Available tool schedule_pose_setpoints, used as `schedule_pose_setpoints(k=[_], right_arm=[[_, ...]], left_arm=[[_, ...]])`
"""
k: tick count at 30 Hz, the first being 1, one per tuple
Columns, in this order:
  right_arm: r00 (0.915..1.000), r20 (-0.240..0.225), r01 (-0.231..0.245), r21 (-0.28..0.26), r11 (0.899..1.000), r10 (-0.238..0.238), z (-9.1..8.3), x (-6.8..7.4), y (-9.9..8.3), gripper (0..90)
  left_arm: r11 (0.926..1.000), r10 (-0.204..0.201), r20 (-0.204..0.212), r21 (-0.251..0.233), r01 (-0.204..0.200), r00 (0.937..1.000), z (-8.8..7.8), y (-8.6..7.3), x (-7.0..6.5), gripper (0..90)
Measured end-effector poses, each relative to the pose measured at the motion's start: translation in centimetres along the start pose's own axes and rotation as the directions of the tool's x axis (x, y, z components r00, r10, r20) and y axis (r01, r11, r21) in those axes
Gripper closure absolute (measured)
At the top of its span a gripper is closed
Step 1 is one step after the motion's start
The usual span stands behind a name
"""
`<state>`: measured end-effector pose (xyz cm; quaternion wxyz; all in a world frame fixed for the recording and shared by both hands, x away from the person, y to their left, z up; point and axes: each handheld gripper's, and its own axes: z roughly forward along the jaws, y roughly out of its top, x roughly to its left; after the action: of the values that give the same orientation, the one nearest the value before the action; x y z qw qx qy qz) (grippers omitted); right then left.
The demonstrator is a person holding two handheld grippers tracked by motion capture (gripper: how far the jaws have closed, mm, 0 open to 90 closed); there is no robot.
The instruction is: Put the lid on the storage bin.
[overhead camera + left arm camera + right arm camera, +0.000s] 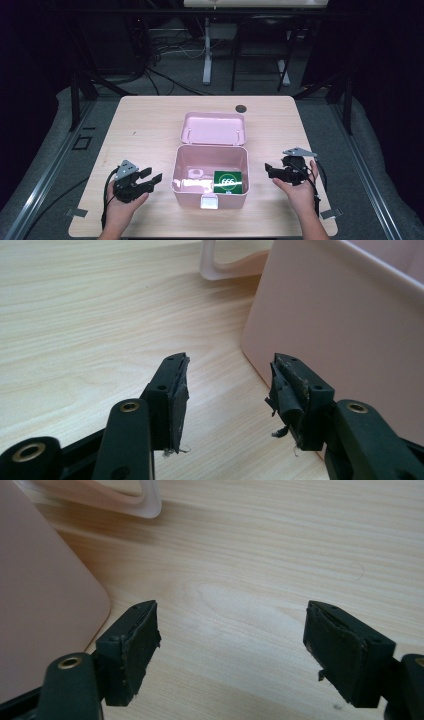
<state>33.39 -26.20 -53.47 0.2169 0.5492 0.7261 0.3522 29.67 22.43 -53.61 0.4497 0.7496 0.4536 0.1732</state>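
Pink plastic box [210, 172] with its hinged lid [214, 128] thrown back sits open at the middle of the pale wooden table [145, 125]. Inside, a green card with a white ring [228, 181] lies at the box's right front corner, beside a small pale object too blurred to name. Each of the 2 hand-held grippers flanks the box, apart from it. Left gripper [152, 180] [227, 385] points at the box's left wall, jaws spread with nothing between them. Right gripper [268, 170] [232, 645] points at the right wall, jaws likewise spread and empty over bare wood.
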Motion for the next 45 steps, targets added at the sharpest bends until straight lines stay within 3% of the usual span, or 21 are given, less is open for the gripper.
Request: schedule_pose_setpoints(k=[7, 11, 14, 19, 30, 38, 45], right_arm=[[0.9998, -0.013, -0.017, -0.019, 1.0, 0.017, -0.1, -0.4, -0.2, 37.9], [0.9999, 0.012, 0.008, -0.031, 0.999, -0.008, -0.1, -0.1, -0.3, 43.8], [0.9991, 0.025, 0.033, -0.02, 0.999, -0.033, 0.2, 0.3, -0.1, 46.3], [0.9997, 0.014, 0.019, -0.012, 1.0, -0.019, 0.3, 0.5, 0.5, 47.2], [0.9976, -0.065, -0.019, 0.036, 0.999, 0.021, -0.4, 0.9, 3.9, 50.0], [0.9895, -0.139, -0.031, 0.073, 0.997, 0.04, -0.7, 1.7, 6.9, 52.6], [0.991, -0.133, -0.003, 0.062, 0.998, 0.011, -0.8, 2.7, 9.0, 55.1]], left_arm=[[1.0, -0.006, 0.001, 0.005, 0.006, 1.0, 0.1, 0.0, -0.2, 53.3], [0.9999, -0.015, -0.004, 0.006, 0.015, 0.9999, -0.1, 0.2, -0.2, 53.9], [0.9998, -0.02, -0.006, 0.003, 0.02, 0.9998, -0.3, 0.4, -0.3, 53.9], [0.9999, -0.014, 0.01, -0.005, 0.014, 0.9998, -0.5, 0.7, -0.8, 54.0], [0.9998, 0.017, 0.05, -0.015, -0.016, 0.9986, -1.1, 1.8, -2.0, 54.0], [0.9992, 0.029, 0.097, -0.032, -0.026, 0.9949, -1.8, 3.2, -3.1, 51.5], [0.9988, 0.038, 0.141, -0.036, -0.033, 0.9893, -2.4, 4.2, -3.9, 58.7]])
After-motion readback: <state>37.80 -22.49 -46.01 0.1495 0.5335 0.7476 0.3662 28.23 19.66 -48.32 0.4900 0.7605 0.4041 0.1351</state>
